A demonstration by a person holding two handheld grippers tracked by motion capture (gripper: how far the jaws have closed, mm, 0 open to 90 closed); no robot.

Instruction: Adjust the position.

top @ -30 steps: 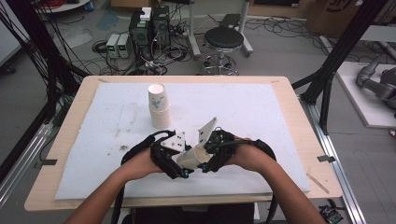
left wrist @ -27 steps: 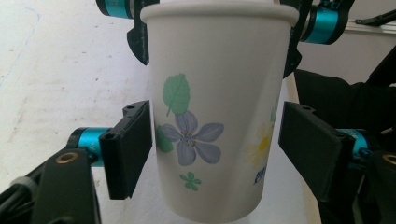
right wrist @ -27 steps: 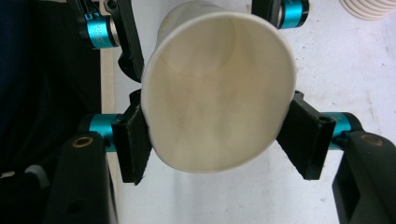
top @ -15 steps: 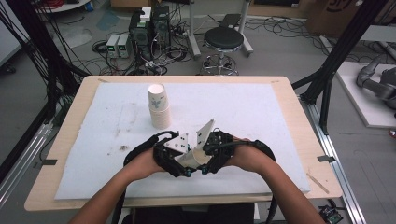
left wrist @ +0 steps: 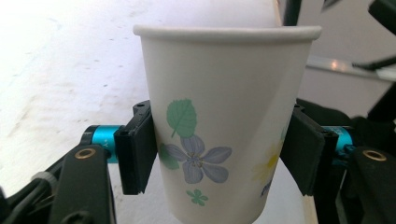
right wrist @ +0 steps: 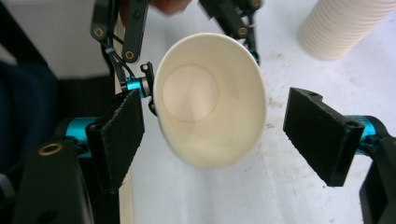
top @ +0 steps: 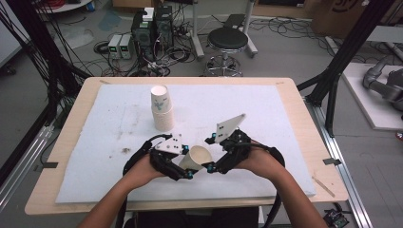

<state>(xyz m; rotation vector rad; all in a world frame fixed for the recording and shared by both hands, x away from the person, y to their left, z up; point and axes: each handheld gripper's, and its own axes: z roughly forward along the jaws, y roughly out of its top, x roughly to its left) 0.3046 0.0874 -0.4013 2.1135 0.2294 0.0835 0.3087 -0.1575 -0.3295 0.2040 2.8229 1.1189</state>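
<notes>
Left gripper [top: 183, 167] fingers clamp flowered paper cup [top: 197, 159] at mid-wall, near table's 6 o'clock edge. Right gripper [top: 209, 154] fingers just opening, clear of rim: handover. Cup stack [top: 161, 108] at 11 o'clock.

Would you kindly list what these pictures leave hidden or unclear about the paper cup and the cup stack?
- Paper cup, left gripper view: its base is cut off by the bottom edge, and a black pad covers part of the yellow flower print.
- Paper cup, high view: the printed side cannot be seen, masked by the left gripper and right gripper.
- Cup stack, right gripper view: its upper part is cut off by the top edge.
- Cup stack, high view: the cups are too small to count.
</notes>
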